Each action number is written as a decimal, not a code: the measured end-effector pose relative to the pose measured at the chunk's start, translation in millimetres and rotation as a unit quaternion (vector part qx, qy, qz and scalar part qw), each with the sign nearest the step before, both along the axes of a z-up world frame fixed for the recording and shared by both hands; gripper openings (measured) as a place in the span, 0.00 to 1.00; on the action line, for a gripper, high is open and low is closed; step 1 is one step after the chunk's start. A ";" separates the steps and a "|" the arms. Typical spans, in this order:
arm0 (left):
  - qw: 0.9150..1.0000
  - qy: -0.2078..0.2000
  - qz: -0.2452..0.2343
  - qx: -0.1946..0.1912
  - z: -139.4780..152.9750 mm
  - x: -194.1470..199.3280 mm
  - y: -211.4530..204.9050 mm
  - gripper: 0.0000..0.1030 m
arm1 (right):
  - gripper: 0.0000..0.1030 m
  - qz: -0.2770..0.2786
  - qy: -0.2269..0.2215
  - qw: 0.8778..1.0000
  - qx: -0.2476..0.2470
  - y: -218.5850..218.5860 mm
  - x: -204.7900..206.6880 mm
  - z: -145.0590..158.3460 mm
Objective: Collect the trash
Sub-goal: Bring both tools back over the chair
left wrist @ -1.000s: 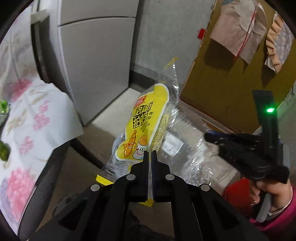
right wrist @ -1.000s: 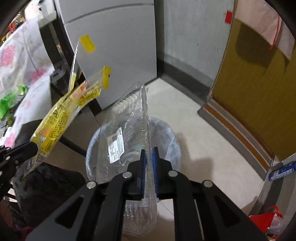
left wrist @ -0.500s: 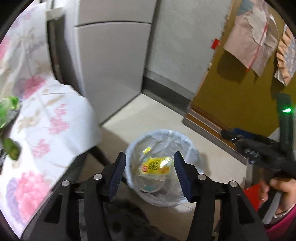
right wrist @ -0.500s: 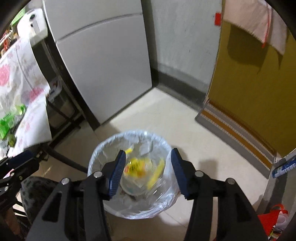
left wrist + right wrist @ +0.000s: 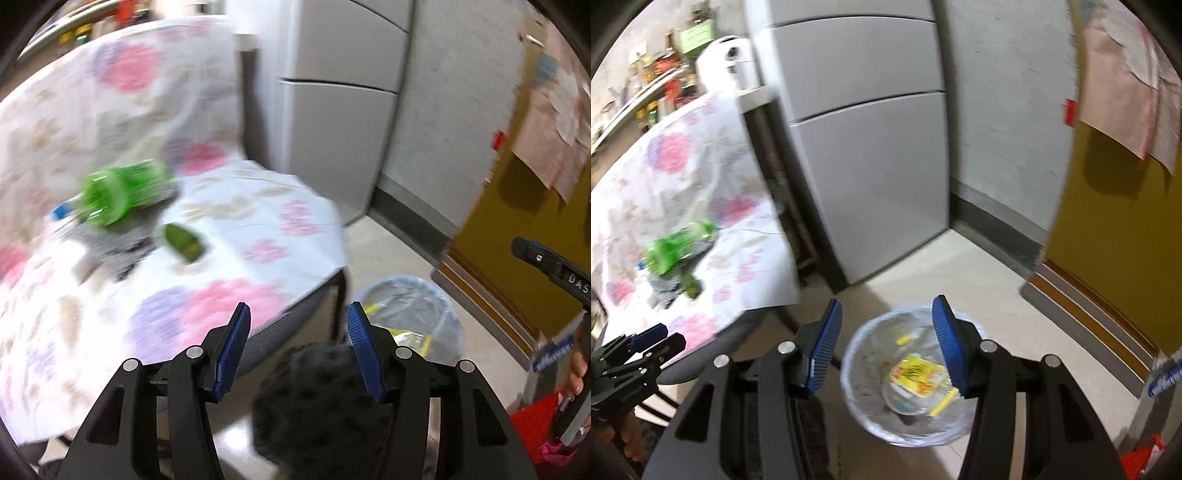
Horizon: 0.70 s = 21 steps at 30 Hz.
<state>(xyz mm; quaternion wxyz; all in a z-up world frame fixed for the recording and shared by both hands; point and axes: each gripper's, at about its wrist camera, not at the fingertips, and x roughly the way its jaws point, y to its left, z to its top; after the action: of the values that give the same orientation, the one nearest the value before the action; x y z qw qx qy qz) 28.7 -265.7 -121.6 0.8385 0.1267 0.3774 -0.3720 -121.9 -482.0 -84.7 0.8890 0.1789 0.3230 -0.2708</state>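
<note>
A bin [image 5: 857, 354] lined with clear plastic stands on the floor and holds a yellow wrapper [image 5: 916, 373] and clear packaging. My right gripper [image 5: 886, 350] is open and empty above it. The bin also shows in the left wrist view [image 5: 439, 314]. My left gripper [image 5: 297, 350] is open and empty, pointing at the table edge. On the floral tablecloth [image 5: 240, 206] lie a green plastic bottle [image 5: 122, 192] on its side, a green scrap [image 5: 183, 243] and grey crumpled material [image 5: 110, 243]. The bottle also shows in the right wrist view [image 5: 676, 247].
A grey fridge [image 5: 871, 166] stands behind the table. A yellow door [image 5: 1108, 258] is at right with a mat at its foot. A dark fuzzy chair seat [image 5: 317, 398] sits below my left gripper. Shelves with bottles [image 5: 653, 81] are far left.
Both grippers opened and dropped the yellow wrapper and the clear packaging into the bin. My left gripper has since swung left toward the table. My right gripper stays over the bin.
</note>
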 end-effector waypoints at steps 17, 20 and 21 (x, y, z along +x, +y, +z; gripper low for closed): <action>0.982 -0.003 0.189 0.013 0.6 48.0 159.1 0.69 | 0.67 0.196 0.013 0.980 -0.011 124.6 98.9 5.8; 0.977 -0.005 0.212 0.019 -0.5 56.1 176.7 0.70 | 0.68 0.219 0.022 0.975 -0.022 141.3 116.2 1.4; 0.976 -0.003 0.219 0.019 -1.1 59.4 182.1 0.72 | 0.68 0.225 0.026 0.974 -0.024 145.6 121.7 -0.7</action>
<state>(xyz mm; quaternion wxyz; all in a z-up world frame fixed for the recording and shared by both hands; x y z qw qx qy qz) 88.2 -83.6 -122.7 0.8981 0.0577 0.4006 -0.1721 -0.2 -336.4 -85.5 0.9224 0.0736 0.3716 -0.0758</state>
